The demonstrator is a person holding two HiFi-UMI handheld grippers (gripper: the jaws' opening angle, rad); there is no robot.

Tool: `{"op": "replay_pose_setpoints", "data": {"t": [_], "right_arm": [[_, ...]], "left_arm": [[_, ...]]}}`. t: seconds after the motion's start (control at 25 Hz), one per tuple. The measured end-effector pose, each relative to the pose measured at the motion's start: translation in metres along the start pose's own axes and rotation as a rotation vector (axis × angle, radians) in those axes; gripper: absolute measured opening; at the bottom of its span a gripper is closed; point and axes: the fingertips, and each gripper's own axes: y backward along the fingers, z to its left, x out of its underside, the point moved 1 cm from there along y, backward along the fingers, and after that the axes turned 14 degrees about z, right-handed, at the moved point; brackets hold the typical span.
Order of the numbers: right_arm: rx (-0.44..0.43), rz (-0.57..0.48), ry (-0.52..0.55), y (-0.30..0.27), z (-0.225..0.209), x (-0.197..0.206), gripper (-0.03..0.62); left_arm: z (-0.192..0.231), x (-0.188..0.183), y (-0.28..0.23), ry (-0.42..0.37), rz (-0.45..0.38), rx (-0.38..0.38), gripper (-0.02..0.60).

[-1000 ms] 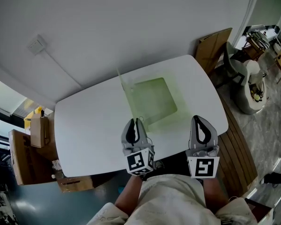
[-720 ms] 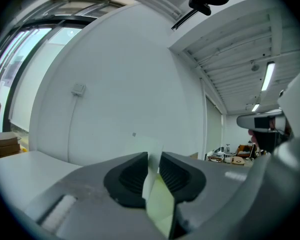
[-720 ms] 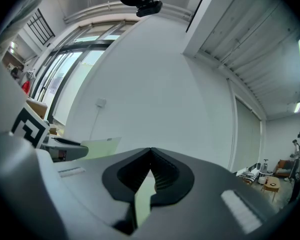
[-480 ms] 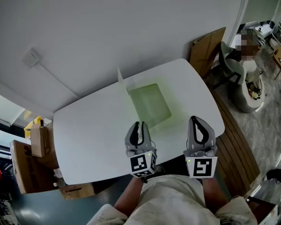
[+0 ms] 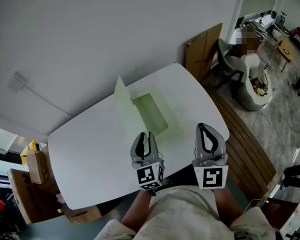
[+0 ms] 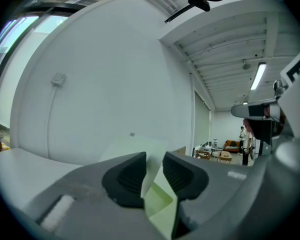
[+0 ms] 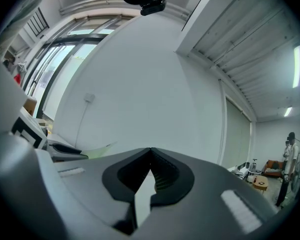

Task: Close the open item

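Starting at the far left of the head view, a cardboard box [image 5: 36,166] stands beside the white table [image 5: 90,149]. The dark clutter below it is cut off by the frame and too dim to name. A wall socket [image 5: 15,82] sits on the white wall above, and a thin cable runs from it down behind the table.

The green folder [image 5: 151,113] lies open near the middle of the table, with its cover [image 5: 123,103] standing up along its left side. The left gripper [image 5: 147,136] is just at the folder's near end. Its jaws are a little apart, have just been opening, and press on nothing. In the left gripper view, pale green sheet shows in the gap of the left gripper [image 6: 154,159]. Whether it reaches between the pads or lies just beyond them cannot be told.

The right gripper [image 5: 204,130] is over the table's near right part, well apart from the folder. In its own view the right gripper [image 7: 150,151] has its tips together with nothing between them. The cube on each gripper shows a black-and-white square pattern. The person's lap [image 5: 185,214] hides the table's near edge.

Further right, a wooden board [image 5: 202,46] leans on the wall. Beside it are a chair [image 5: 230,64] and a slatted wooden strip [image 5: 245,149]. A person at the far right is too small to make out.
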Motion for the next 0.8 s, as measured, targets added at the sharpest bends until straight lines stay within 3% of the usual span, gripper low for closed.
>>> {"op": "replay_pose_setpoints", "data": {"t": [0.8], "right_arm": [[0.047, 0.057, 0.014, -0.009, -0.040, 0.021, 0.002]], "left_arm": [[-0.059, 0.025, -0.046, -0.079, 0.104, 0.135, 0.144]]}}
